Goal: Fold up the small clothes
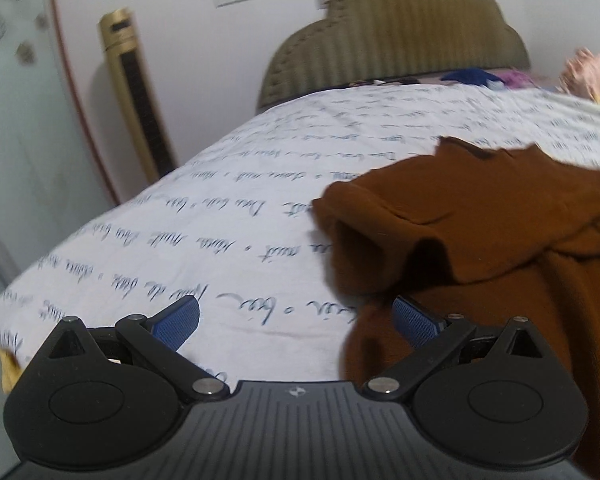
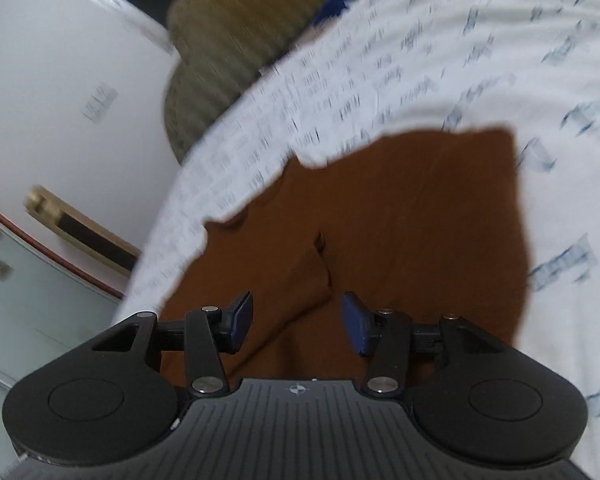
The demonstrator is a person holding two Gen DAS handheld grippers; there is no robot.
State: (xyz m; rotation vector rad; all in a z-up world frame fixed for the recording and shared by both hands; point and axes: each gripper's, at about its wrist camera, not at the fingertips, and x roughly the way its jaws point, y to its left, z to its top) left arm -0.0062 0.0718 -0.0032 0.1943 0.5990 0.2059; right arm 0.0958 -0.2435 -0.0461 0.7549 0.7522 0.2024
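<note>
A rust-brown garment (image 1: 480,216) lies on a bed covered by a white sheet printed with blue handwriting (image 1: 228,208). In the left wrist view it is bunched, with a rolled sleeve or cuff opening toward the sheet and folds piled behind it. In the right wrist view it spreads flatter, with a crease running up its middle.

The left claw (image 1: 296,320) is spread wide; one blue pad (image 1: 176,320) hangs over bare sheet, the other (image 1: 416,322) sits at the edge of the brown cloth, and nothing is pinched between them. The right claw (image 2: 298,322) stands partly spread above the garment, its blue pads (image 2: 240,322) on either side of a raised fold; whether they touch the fabric is hard to judge through the blur, but they are not pressed on it.

Beyond the bed rise an olive ribbed headboard (image 1: 400,48), a white wall, and a gold tower fan (image 1: 132,92). Small coloured clothes (image 1: 472,77) lie near the headboard.
</note>
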